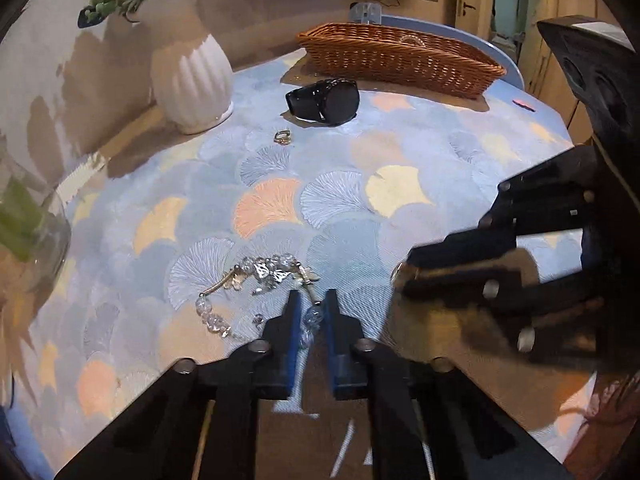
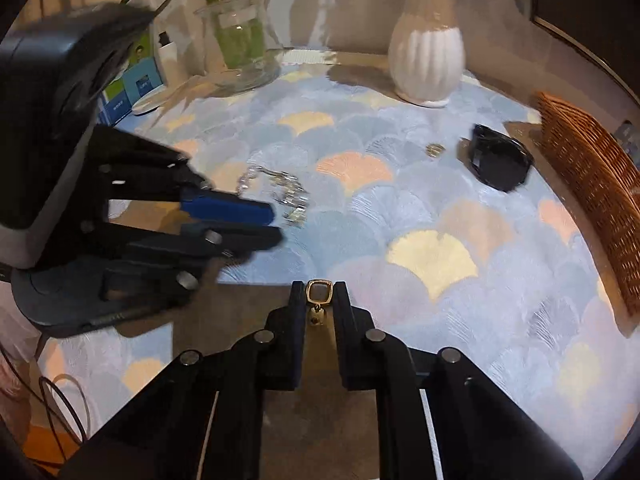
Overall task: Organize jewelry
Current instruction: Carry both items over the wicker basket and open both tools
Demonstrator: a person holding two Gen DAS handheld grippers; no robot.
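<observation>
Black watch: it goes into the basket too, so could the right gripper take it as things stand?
Probably not yet: the right gripper is shut on a gold earring. The cloth between it and the black watch lies bare.

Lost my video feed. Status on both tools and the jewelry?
Left tool shut on bead bracelet. Right tool shut on gold earring. Watch, small ring loose on tablecloth. Path to basket clear.

We see a home: a patterned tablecloth (image 1: 280, 208), white flower vase (image 1: 192, 80), wicker basket (image 1: 400, 60), and a doorway (image 1: 516, 0).
</observation>
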